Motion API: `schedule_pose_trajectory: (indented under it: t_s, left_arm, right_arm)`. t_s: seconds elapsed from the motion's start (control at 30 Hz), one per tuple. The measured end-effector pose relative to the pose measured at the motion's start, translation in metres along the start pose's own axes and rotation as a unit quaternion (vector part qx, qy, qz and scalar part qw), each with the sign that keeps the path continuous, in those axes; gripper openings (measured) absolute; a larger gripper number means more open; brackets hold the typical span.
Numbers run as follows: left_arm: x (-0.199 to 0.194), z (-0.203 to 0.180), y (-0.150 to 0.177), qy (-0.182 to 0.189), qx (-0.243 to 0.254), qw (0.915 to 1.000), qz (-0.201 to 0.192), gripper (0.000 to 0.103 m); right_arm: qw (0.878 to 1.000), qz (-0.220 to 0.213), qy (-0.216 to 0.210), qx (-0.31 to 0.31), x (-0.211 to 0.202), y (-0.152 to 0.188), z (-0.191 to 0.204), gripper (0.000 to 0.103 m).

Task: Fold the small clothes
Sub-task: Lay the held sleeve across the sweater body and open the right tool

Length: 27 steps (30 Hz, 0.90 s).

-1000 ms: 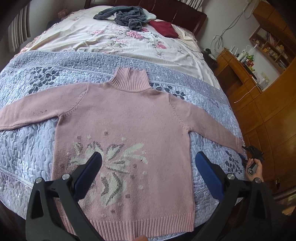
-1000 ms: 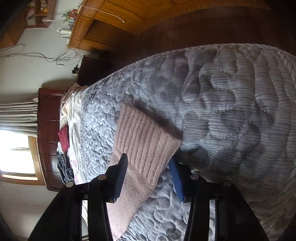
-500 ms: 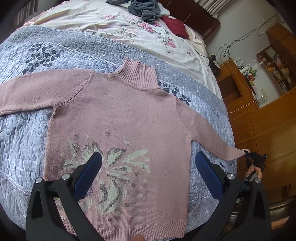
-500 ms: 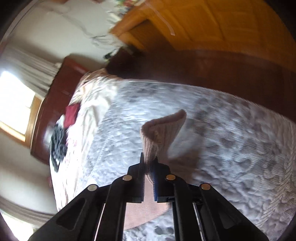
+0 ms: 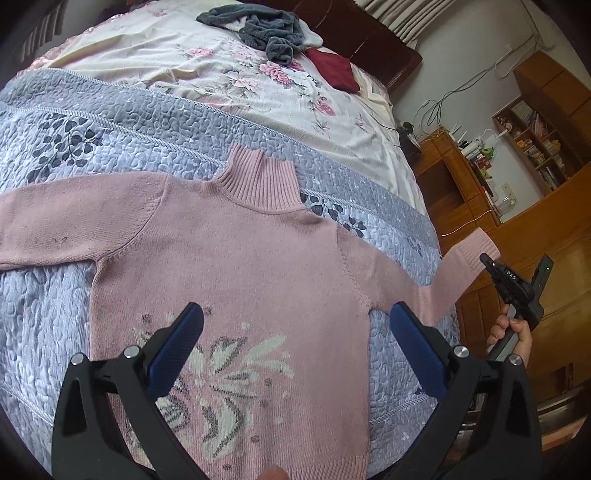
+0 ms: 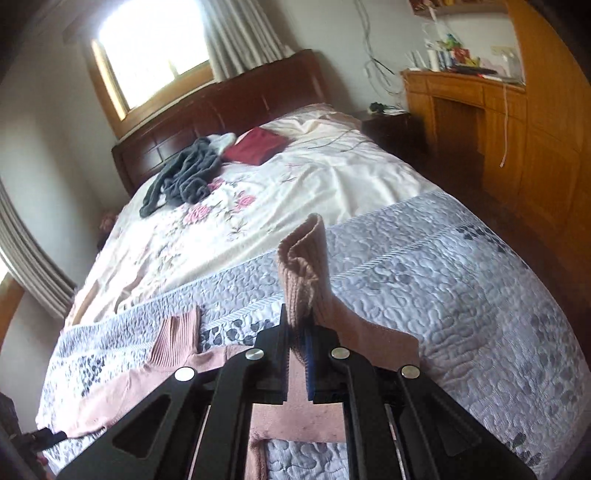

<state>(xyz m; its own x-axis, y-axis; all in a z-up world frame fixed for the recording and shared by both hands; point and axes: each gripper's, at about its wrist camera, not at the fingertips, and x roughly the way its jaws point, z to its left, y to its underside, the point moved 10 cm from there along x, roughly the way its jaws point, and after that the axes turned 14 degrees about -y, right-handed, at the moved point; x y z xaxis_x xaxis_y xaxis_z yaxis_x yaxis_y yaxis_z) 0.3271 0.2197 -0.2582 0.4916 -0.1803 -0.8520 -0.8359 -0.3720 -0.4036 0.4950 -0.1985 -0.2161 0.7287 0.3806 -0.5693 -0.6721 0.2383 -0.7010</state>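
A pink turtleneck sweater (image 5: 236,266) with a pale leaf pattern lies front up on the grey quilted bedspread (image 5: 110,147). My left gripper (image 5: 295,343) hovers open above its lower chest, touching nothing. The sweater's right sleeve (image 5: 454,269) is lifted off the bed, its ribbed cuff (image 6: 306,266) pinched in my right gripper (image 6: 295,332), which is shut on it. In the left wrist view that right gripper (image 5: 487,260) shows at the bed's right edge, held by a hand (image 5: 513,332). The collar (image 6: 177,339) lies flat.
A dark grey garment (image 5: 266,33) and a folded maroon cloth (image 5: 332,66) lie near the headboard on a floral sheet (image 5: 207,74). Wooden cabinets (image 5: 535,258) and a desk (image 6: 461,96) stand close along the bed's right side.
My right gripper shut on the sleeve cuff and lifted it off the bedspread, swinging upward. The left gripper stayed open over the sweater's chest.
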Motion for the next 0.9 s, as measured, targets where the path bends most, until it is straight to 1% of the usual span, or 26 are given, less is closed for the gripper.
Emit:
schedule_pose_trajectory:
  t_s: [0.07, 0.13, 0.3, 0.43, 0.53, 0.6, 0.63, 0.67, 0.7, 0.77, 0.8, 0.9]
  left_arm:
    - [0.005, -0.002, -0.005, 0.004, 0.003, 1.0, 0.006, 0.1]
    - [0.011, -0.005, -0.009, 0.01, 0.008, 0.9998, 0.014, 0.1]
    - [0.028, -0.016, -0.018, 0.025, 0.02, 0.9992, 0.023, 0.1]
    - [0.049, -0.025, -0.023, 0.04, 0.028, 0.9983, 0.032, 0.1]
    - [0.073, -0.035, -0.025, 0.065, 0.022, 0.9961, 0.055, 0.1]
    - [0.094, -0.044, -0.027, 0.083, 0.013, 0.9934, 0.077, 0.1]
    - [0.106, -0.049, -0.026, 0.094, 0.011, 0.9915, 0.089, 0.1]
    - [0.119, -0.054, -0.025, 0.103, 0.005, 0.9892, 0.104, 0.1]
    - [0.131, -0.06, -0.024, 0.115, -0.003, 0.9859, 0.121, 0.1]
    - [0.159, -0.071, -0.02, 0.138, -0.025, 0.9779, 0.156, 0.1]
    - [0.172, -0.077, -0.019, 0.146, -0.033, 0.9742, 0.169, 0.1]
    - [0.212, -0.099, -0.014, 0.154, -0.036, 0.9665, 0.202, 0.1]
  right_arm:
    - [0.999, 0.016, 0.001, -0.034, 0.019, 0.012, 0.026, 0.006]
    - [0.998, 0.035, 0.0, -0.06, 0.036, 0.031, 0.045, 0.006]
    - [0.989, 0.09, 0.006, -0.115, 0.091, 0.088, 0.085, 0.006]
    - [0.978, 0.147, 0.013, -0.146, 0.135, 0.145, 0.098, 0.006]
    - [0.968, 0.19, 0.019, -0.165, 0.163, 0.189, 0.101, 0.006]
    - [0.96, 0.213, 0.025, -0.178, 0.174, 0.211, 0.099, 0.006]
    - [0.957, 0.227, 0.023, -0.177, 0.178, 0.222, 0.097, 0.009]
    - [0.955, 0.239, 0.016, -0.172, 0.18, 0.231, 0.097, 0.018]
    - [0.957, 0.239, 0.005, -0.168, 0.179, 0.234, 0.098, 0.022]
    - [0.96, 0.231, -0.019, -0.155, 0.166, 0.234, 0.1, 0.044]
    - [0.964, 0.222, -0.028, -0.142, 0.157, 0.231, 0.099, 0.046]
    - [0.975, 0.199, -0.044, -0.092, 0.126, 0.221, 0.088, 0.047]
